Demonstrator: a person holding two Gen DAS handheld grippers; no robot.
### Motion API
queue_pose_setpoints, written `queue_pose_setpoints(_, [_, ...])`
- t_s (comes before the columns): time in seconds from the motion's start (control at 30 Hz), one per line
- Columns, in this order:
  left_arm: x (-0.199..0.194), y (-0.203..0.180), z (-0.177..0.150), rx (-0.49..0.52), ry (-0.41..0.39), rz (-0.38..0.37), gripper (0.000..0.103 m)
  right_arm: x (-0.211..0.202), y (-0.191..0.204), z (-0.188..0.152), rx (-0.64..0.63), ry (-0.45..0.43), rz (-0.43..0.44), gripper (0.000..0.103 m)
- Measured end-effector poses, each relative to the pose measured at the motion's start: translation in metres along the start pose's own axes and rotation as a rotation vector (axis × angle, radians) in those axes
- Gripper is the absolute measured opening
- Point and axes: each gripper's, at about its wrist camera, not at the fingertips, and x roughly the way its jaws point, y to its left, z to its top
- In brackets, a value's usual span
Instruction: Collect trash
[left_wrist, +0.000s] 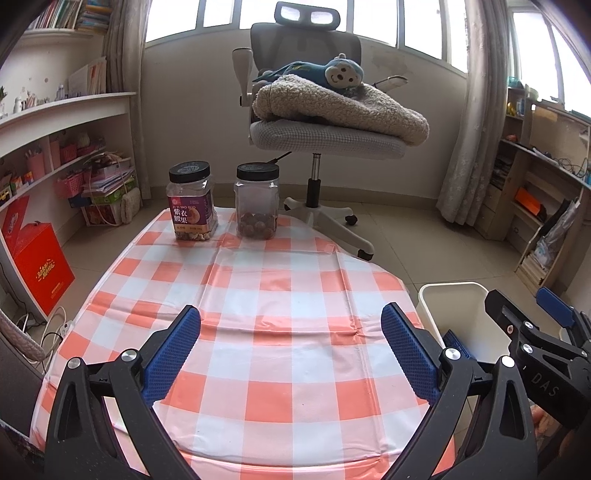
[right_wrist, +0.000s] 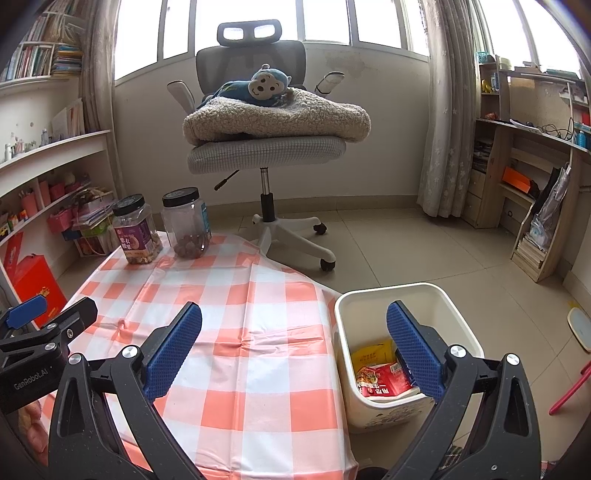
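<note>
Checked tablecloth (left_wrist: 258, 295) beneath left hand-held gripper (left_wrist: 291, 354), right hand-held gripper (right_wrist: 293, 350), both spread wide, empty.

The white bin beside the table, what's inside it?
The white bin holds a red snack package and a yellow wrapper. Anything beneath them is covered.

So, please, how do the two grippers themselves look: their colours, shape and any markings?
Both are the same design. The left gripper and the right gripper have black angular linkage arms joined by round silver bolts, and two flat fingers covered with blue dotted rubber. The left body reads "GenRobot.AI" in the right wrist view; the right body shows "DAS". Each has a blue tab on top. No cables or sleeves show.
</note>
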Motion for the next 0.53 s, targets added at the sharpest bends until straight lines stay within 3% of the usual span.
queue_pose_setpoints(0.53, [0.0077, 0.0022, -0.0008, -0.032, 0.034, -0.001, 0.096, 0.0007, -0.0011, -0.0004, 0.001, 0.004, -0.001, 0.096])
